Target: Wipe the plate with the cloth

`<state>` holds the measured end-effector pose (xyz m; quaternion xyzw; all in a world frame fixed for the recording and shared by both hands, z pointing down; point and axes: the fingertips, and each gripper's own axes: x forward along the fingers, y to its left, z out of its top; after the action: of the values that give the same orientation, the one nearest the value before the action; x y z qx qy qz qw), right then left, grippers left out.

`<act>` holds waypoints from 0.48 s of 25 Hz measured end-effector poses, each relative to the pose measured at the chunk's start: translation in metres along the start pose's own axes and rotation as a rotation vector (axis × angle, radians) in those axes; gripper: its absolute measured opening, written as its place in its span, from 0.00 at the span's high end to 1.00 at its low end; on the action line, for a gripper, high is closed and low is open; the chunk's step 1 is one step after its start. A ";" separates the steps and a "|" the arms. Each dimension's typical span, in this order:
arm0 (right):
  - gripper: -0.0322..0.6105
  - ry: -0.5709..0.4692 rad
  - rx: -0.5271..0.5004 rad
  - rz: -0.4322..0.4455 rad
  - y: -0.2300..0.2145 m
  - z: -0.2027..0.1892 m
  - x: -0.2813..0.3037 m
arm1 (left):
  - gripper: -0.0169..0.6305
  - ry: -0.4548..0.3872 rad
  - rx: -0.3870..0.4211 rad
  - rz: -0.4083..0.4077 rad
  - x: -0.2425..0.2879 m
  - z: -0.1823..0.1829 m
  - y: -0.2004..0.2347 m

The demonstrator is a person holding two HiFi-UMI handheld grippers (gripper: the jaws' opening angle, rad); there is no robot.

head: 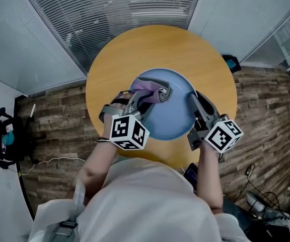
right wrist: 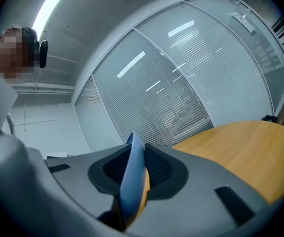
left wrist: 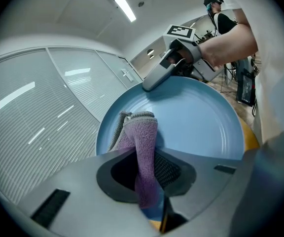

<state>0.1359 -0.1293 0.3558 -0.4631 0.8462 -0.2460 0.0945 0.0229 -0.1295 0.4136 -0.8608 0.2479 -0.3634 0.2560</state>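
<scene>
A round blue plate is held above the round wooden table. My right gripper is shut on the plate's right rim; the right gripper view shows that rim edge-on between the pads. My left gripper is shut on a folded purple and grey cloth, which lies against the plate's upper left part. In the left gripper view the cloth runs up from the jaws onto the plate, with the right gripper at the far rim.
The table stands on dark wood-plank flooring, next to glass walls with blinds. A black stand and a white cable are at the left. More cables lie at the lower right.
</scene>
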 end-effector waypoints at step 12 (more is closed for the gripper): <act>0.83 -0.013 0.025 0.004 -0.002 0.001 0.000 | 0.86 -0.051 -0.287 -0.031 -0.002 -0.011 0.008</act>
<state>0.1380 -0.1300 0.3563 -0.4618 0.8434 -0.2534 0.1064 0.0118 -0.1371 0.4142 -0.9014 0.2772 -0.3059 0.1307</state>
